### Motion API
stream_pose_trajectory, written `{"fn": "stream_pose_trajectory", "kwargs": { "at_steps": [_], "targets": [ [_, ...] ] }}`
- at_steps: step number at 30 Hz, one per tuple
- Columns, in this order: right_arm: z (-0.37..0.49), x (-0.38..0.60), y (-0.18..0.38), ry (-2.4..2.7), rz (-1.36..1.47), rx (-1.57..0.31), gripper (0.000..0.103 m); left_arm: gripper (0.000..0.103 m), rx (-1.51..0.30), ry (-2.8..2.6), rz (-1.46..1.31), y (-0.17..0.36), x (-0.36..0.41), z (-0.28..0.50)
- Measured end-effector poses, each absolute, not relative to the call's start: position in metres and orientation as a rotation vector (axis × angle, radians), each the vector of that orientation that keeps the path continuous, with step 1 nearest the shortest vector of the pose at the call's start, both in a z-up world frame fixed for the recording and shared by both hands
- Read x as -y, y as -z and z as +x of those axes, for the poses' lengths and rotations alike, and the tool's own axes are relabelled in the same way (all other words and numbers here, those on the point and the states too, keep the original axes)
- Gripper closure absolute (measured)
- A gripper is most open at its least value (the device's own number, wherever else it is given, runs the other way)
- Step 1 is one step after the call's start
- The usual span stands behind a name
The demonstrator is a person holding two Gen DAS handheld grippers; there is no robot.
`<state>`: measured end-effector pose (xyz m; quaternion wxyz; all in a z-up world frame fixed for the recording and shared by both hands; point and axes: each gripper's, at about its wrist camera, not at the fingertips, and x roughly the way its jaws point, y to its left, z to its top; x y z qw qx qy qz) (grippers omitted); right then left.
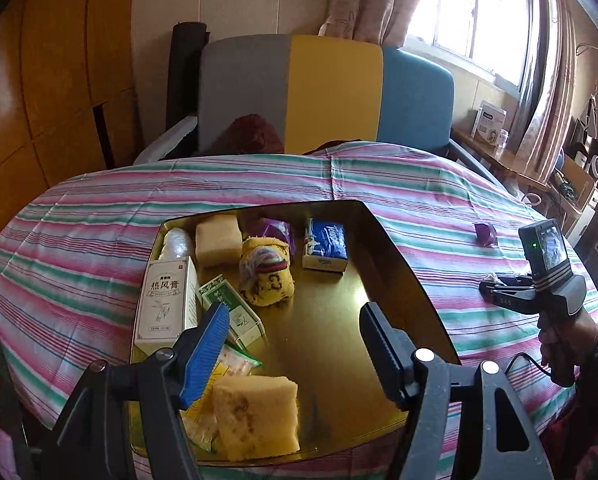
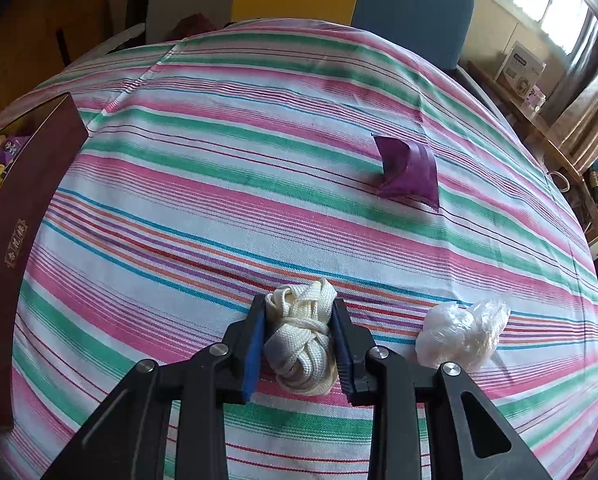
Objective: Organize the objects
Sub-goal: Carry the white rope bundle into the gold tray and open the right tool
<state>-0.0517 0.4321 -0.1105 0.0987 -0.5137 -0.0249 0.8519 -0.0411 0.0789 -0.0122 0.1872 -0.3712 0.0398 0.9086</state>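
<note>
My right tongs (image 2: 299, 344) are clamped on the white lace bundle (image 2: 301, 340), on the striped tabletop (image 2: 219, 200). My left tongs (image 1: 295, 344) gape wide and empty over the gold box (image 1: 339, 312).

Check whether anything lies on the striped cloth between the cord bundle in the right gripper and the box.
Nothing visible does. The right gripper is shut on the white cord bundle; the striped cloth toward the box is bare. The purple packet and plastic wad lie on the other side.

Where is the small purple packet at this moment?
In the right wrist view, the purple packet lies alone on the striped cloth, upper right, beyond the crumpled plastic bag and outside the box.
</note>
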Motion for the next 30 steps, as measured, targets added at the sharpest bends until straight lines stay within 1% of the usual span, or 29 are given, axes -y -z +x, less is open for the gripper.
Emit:
{"fn": "stream_pose_trajectory", "kwargs": {
  "at_steps": [13,15,20,25,27,30],
  "targets": [
    [-0.052,-0.430,0.109,-2.497,-1.506,0.086,0.073,0.034,-0.092,-2.555,-1.073,0.018,-0.067,-0.040],
    [-0.052,-0.432,0.108,-2.481,-1.512,0.031,0.073,0.034,-0.086,-2.554,-1.078,0.019,-0.066,-0.040],
    [-0.048,-0.434,0.100,-2.474,-1.526,-0.178,0.073,0.034,-0.069,-2.553,-1.078,0.020,-0.062,-0.041],
    [-0.044,-0.411,0.073,-2.573,-1.473,-0.305,0.073,0.034,-0.055,-2.550,-1.084,0.021,-0.058,-0.043],
    [-0.047,-0.394,0.059,-2.633,-1.470,-0.326,0.073,0.034,-0.049,-2.549,-1.089,0.022,-0.057,-0.043],
    [-0.053,-0.361,0.040,-2.737,-1.468,-0.297,0.073,0.034,-0.038,-2.550,-1.096,0.023,-0.054,-0.045]
  ]
}}
